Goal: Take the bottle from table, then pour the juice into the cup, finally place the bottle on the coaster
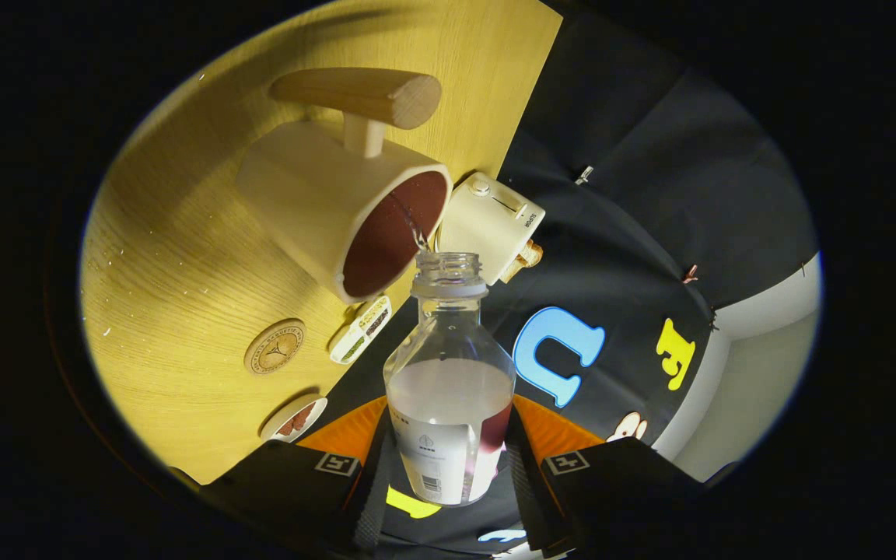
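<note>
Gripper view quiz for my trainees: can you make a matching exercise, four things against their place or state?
Things:
1. bottle
2. cup
3. round wooden coaster
4. white timer

Places or states:
A. flat on the table, beside the cup
B. clamped between the gripper fingers, uncapped
C. beyond the bottle mouth, by the table edge
D. taking a thin stream of juice

Pairs: 1-B, 2-D, 3-A, 4-C

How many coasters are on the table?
2. A round wooden coaster lies beside the cup; a patterned coaster lies just ahead of the hand-held gripper, which grips the bottle. Others may be hidden.
</note>
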The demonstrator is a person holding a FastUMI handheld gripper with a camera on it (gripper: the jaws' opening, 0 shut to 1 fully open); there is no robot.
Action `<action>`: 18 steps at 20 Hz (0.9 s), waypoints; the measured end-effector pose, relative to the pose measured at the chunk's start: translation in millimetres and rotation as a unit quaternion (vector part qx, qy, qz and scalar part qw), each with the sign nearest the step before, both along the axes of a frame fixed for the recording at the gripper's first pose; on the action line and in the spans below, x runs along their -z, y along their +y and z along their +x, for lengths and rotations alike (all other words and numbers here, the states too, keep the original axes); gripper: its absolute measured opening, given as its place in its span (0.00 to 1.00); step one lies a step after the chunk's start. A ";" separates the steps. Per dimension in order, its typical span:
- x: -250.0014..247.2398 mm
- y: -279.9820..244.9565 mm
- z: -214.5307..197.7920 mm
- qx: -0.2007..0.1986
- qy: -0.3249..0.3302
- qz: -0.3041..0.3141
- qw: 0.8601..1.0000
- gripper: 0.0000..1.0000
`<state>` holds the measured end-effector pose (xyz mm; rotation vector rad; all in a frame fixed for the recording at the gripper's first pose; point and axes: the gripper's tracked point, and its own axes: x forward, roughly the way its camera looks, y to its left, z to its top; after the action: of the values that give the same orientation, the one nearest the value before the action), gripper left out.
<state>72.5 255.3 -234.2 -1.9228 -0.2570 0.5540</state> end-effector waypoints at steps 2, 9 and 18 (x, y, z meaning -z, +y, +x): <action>-2.4 0.7 0.2 -0.007 -0.006 -0.004 1.000 0.71; -12.7 12.2 1.5 -0.047 -0.035 -0.028 0.998 0.71; -22.3 27.3 2.5 -0.095 -0.064 -0.052 0.992 0.71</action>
<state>74.9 282.6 -211.9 -2.0518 -0.5055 0.5792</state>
